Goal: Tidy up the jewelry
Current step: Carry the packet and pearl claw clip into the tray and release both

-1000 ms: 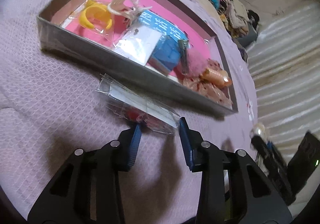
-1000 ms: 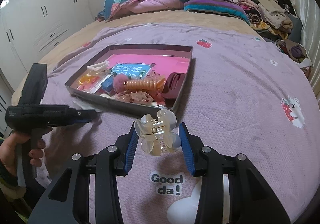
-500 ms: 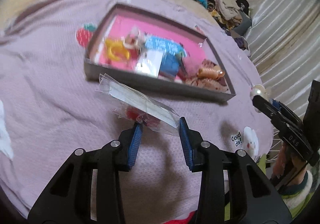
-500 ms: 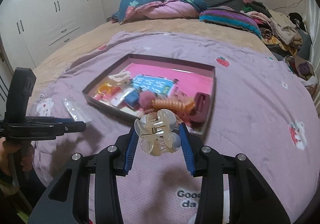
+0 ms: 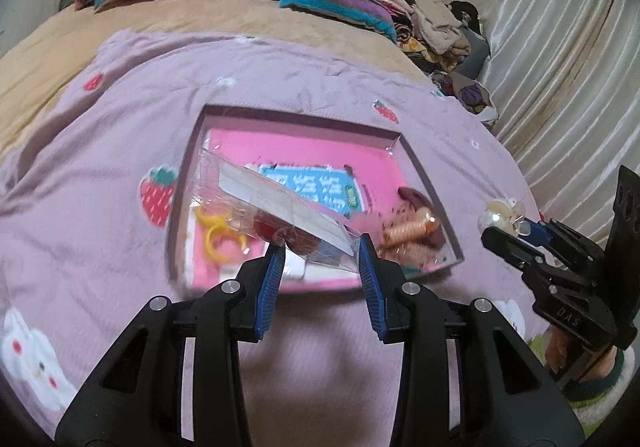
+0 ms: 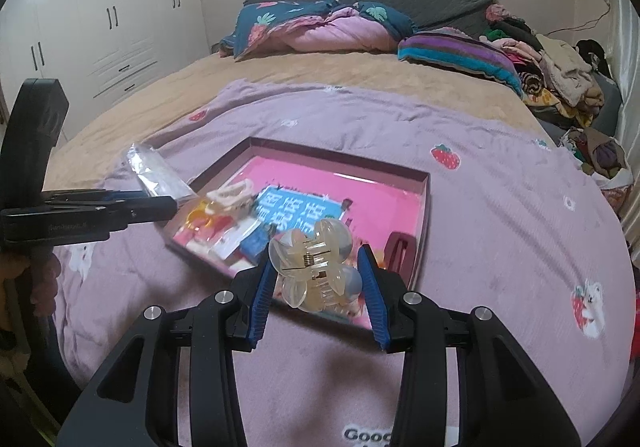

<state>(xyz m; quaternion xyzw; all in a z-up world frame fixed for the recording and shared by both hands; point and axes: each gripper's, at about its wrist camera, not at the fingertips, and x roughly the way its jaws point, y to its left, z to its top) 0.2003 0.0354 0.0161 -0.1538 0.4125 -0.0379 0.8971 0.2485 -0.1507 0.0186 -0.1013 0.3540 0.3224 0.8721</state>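
Left tongs (image 5: 320,247) are clamped on a clear plastic packet (image 5: 276,207), now lifted off the bedspread (image 5: 100,135) and held above the tray (image 5: 420,171), which earlier lay beyond it. Right tongs (image 6: 318,275) are clamped on a translucent claw clip (image 6: 314,267) at the tray's near edge. Inside the pink-lined rectangular tray: a yellow ring (image 5: 218,243), a blue card (image 5: 316,187), a coiled orange hair tie (image 5: 408,233).

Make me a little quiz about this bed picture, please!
1. What does the right gripper hold?
2. True or false: the left gripper grips a clear plastic packet.
3. What colour is the lining of the tray: A green, B pink, C black?

Key: 1. A translucent claw hair clip. 2. True. 3. B.
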